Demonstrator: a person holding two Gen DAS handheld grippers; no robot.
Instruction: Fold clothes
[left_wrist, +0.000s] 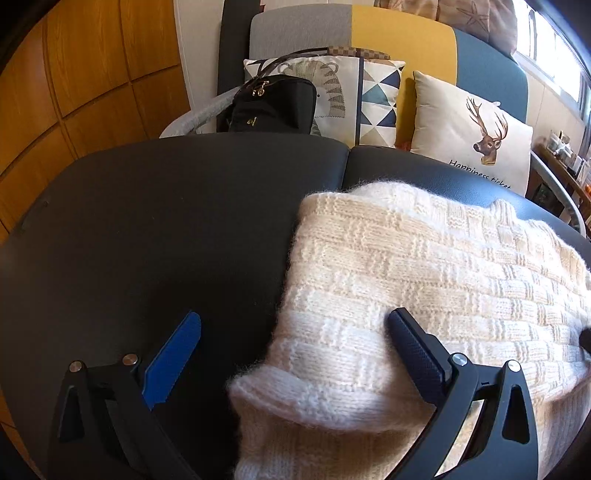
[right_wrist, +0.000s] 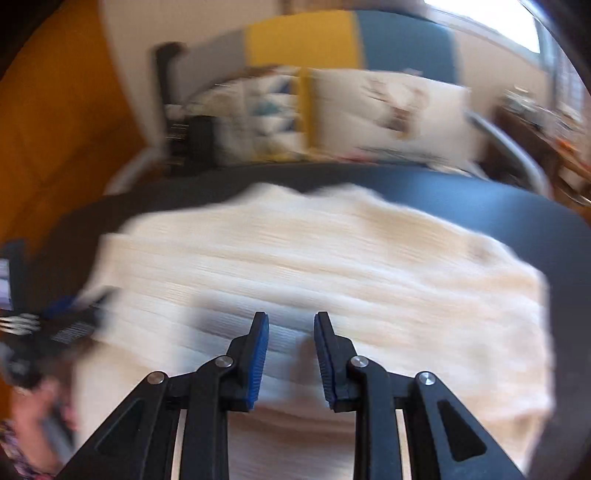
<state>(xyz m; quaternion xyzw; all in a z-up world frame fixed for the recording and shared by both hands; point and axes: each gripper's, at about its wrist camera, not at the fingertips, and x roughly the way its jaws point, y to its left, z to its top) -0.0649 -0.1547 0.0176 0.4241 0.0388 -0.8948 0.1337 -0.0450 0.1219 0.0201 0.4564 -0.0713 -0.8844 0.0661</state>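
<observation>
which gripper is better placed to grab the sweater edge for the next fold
Left, probably. The left gripper has wide-open jaws straddling the cream sweater's rolled edge on the dark table. The right gripper hangs over the sweater's middle, jaws narrow.

Window-lit; right view seemingly motion-blurred.

- The dark table (left_wrist: 147, 229) lies bare across its left half, giving free passage there.
- The cream sweater (left_wrist: 424, 266) covers its right half.
- Beyond the far edge, a black bag (left_wrist: 273, 107) and cushions (left_wrist: 476, 133) crowd together.
</observation>
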